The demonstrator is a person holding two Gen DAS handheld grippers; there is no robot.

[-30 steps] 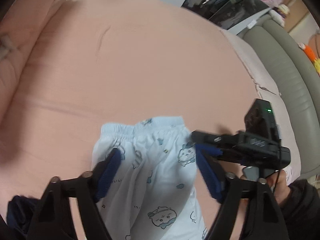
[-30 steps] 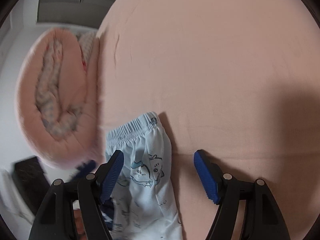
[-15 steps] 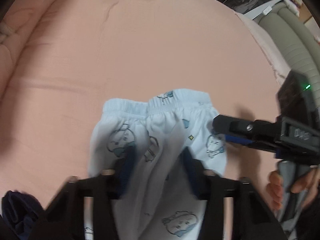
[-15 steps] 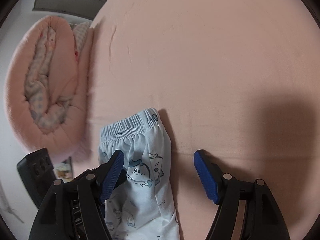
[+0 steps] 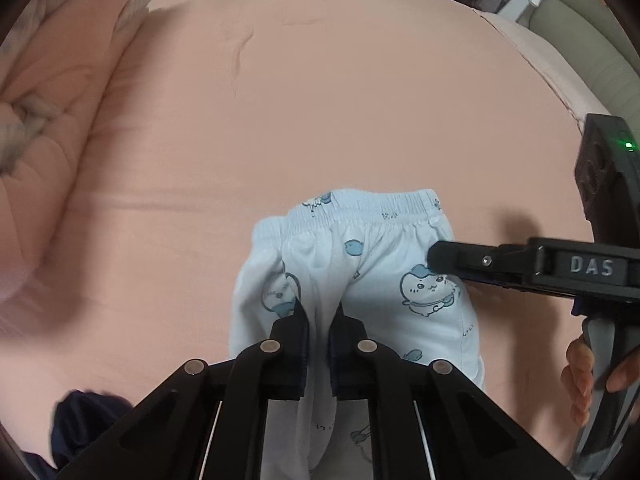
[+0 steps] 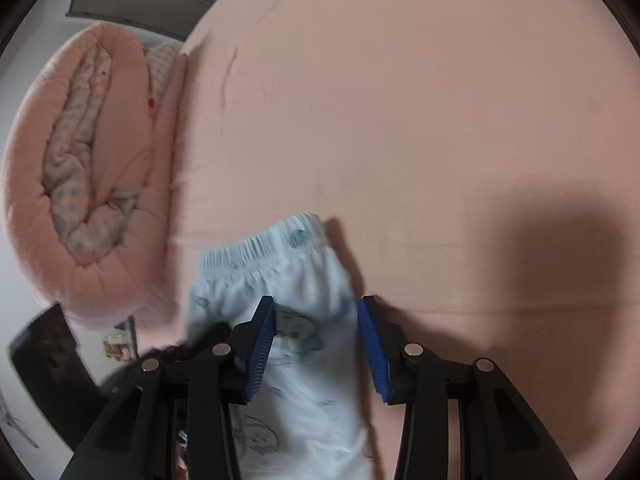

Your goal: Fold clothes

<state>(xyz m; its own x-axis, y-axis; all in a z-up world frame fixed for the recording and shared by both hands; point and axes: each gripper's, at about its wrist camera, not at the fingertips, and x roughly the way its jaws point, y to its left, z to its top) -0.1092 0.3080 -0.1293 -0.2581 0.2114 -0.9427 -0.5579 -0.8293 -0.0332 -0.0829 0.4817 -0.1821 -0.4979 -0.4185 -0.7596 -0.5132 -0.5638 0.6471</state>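
Light blue pyjama trousers [image 5: 372, 264] with a cartoon print lie on the pink bed sheet [image 5: 320, 100], elastic waistband farthest from me. My left gripper [image 5: 319, 314] is shut on a ridge of the trouser fabric below the waistband. My right gripper [image 6: 316, 320] is partly closed, its blue pads [image 6: 262, 350] on either side of the trousers [image 6: 288, 280] near the right edge, with fabric between them. It also shows in the left wrist view [image 5: 440, 256], coming in from the right over the cloth.
A rolled pink quilt [image 6: 80, 176] lies along the bed's left side, also in the left wrist view [image 5: 44, 128]. A dark navy garment [image 5: 84, 420] lies at the near left. A grey-green sofa [image 5: 592, 32] stands beyond the bed's right edge.
My left gripper has closed from wide open onto a pinch of the trousers. My right gripper has narrowed around the trousers' right edge. Both have moved forward toward the waistband.
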